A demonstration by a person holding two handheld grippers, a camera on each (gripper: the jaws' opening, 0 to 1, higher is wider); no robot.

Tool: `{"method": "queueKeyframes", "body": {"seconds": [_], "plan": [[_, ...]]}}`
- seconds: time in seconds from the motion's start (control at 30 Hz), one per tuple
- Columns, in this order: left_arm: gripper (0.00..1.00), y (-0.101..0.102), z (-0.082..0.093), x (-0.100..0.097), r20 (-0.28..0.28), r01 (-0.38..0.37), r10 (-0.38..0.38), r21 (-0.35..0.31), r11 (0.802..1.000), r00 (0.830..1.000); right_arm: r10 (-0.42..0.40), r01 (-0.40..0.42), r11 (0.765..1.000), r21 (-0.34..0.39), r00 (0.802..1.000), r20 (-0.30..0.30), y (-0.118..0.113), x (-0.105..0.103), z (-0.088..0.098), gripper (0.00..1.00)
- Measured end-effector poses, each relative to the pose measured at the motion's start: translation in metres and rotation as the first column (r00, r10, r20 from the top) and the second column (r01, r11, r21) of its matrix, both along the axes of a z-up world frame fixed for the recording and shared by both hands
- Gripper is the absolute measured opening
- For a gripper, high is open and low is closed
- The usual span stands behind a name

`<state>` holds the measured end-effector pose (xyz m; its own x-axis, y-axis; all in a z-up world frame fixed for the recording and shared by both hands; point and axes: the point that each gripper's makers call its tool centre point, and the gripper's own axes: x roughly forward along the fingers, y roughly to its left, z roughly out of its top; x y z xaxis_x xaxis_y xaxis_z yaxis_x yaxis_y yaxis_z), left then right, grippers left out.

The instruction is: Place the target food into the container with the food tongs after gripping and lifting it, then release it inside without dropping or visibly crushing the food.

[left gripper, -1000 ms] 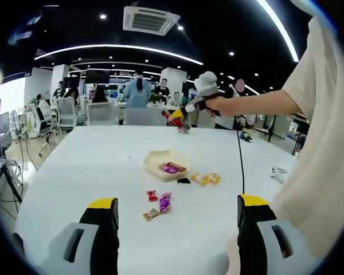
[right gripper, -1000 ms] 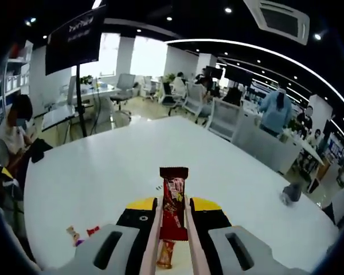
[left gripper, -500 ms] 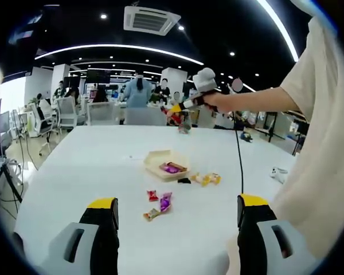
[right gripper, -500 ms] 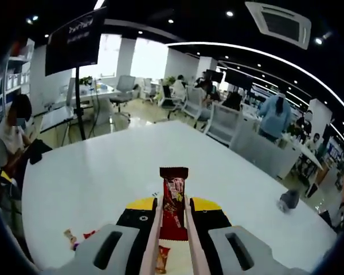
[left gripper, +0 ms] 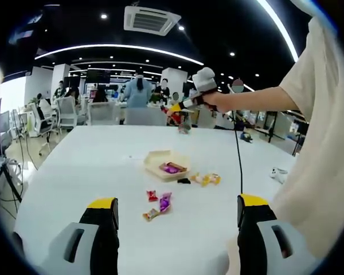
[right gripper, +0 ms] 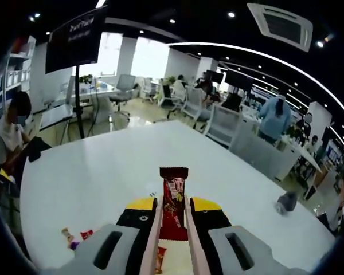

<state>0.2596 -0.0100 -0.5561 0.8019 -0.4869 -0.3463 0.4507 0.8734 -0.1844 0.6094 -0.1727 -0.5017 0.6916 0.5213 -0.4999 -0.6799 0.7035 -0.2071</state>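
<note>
A: Tongs are pinching the red snack bar upright between the right gripper's jaws, held high.

B: Container is sitting well below the tongs; I'd be lowering slowly and opening only inside.

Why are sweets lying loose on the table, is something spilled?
Loose candies and a yellow-wrapped one lie scattered outside the container. The right gripper holds a red snack bar undamaged.
</note>
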Motion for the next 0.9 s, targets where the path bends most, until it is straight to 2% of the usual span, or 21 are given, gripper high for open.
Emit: {"method": "queueKeyframes", "body": {"seconds": [0.9], "plan": [[0.85,-0.0015,0.0006,0.0036,-0.002,0.007,-0.007,0.002,1.000,1.000,-0.014,0.014,1.000,-0.008,1.000,-0.007,-0.0090,0.0042,-0.0050,0.22]]}}
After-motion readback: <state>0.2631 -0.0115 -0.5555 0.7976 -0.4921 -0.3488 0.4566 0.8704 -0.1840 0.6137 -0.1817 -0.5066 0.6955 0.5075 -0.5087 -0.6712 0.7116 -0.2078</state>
